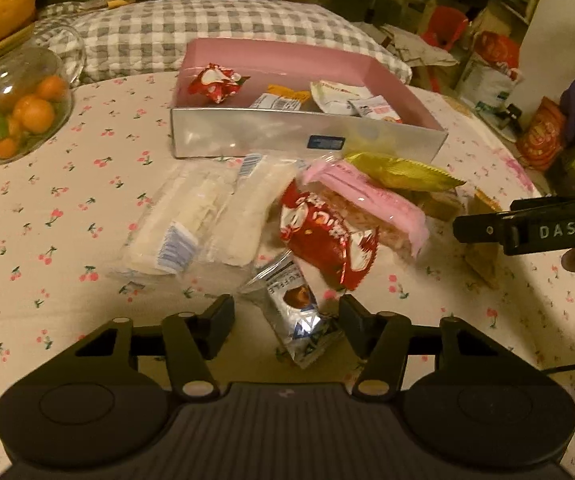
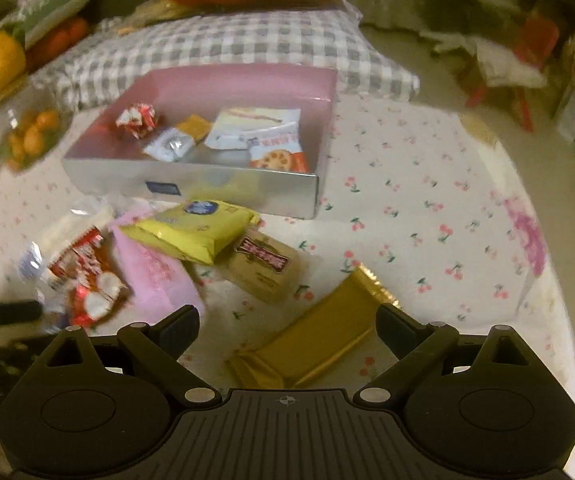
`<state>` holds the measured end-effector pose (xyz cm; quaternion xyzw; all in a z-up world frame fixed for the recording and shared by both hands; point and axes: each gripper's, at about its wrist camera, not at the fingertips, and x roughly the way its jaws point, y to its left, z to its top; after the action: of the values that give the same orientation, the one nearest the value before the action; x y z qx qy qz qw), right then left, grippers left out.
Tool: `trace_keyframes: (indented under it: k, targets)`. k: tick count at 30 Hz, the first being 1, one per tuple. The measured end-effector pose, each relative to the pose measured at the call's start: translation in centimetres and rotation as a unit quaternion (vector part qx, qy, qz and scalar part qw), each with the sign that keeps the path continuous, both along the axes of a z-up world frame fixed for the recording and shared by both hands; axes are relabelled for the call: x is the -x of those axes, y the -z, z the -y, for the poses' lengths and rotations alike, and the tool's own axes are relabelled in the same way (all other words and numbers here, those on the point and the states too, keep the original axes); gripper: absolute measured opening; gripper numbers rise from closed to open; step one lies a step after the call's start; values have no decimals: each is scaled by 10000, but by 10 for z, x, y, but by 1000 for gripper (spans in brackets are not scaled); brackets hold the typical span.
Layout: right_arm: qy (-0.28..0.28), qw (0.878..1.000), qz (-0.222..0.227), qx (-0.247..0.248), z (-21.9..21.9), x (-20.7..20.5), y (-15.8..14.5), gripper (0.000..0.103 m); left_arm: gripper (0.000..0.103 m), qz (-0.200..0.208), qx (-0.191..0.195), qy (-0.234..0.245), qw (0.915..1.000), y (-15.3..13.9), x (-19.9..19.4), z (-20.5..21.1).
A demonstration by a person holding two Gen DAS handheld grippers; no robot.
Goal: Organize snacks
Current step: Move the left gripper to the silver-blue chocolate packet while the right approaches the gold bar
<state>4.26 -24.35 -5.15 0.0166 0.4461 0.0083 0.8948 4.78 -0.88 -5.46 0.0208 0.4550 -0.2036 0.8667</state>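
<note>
My left gripper (image 1: 287, 320) is open just above the cherry-print cloth. A silver truffle packet (image 1: 295, 312) lies between its fingers, close to the right one and clear of the left one. Beyond it lie clear-wrapped white bars (image 1: 191, 216), a red packet (image 1: 323, 240), a pink packet (image 1: 371, 208) and a yellow packet (image 1: 403, 172). My right gripper (image 2: 287, 324) stands wide open over a gold bar packet (image 2: 315, 344), its pads not touching it. A tan packet (image 2: 265, 268) lies just ahead. The silver box with a pink inside (image 2: 207, 184) holds several snacks.
A glass bowl of small oranges (image 1: 19, 116) stands at the left of the table. A grey checked cushion (image 1: 215, 36) lies behind the box. The right gripper's finger (image 1: 471, 229) reaches in from the right of the pile. The round table's edge (image 2: 543, 280) curves along the right.
</note>
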Motion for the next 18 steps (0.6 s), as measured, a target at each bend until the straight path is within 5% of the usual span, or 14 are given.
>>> trace_keyframes:
  k: [10, 14, 18]
  targets:
    - [4, 9982, -516, 321, 11, 15, 17, 97, 51, -76, -285, -36, 9996, -2, 1, -20]
    - [158, 9980, -559, 257, 27, 23, 18, 97, 51, -34, -563, 8, 9984, -3, 5, -23]
    - [177, 9990, -405, -72, 35, 26, 14, 97, 50, -60, -419, -23, 9991, -3, 4, -26]
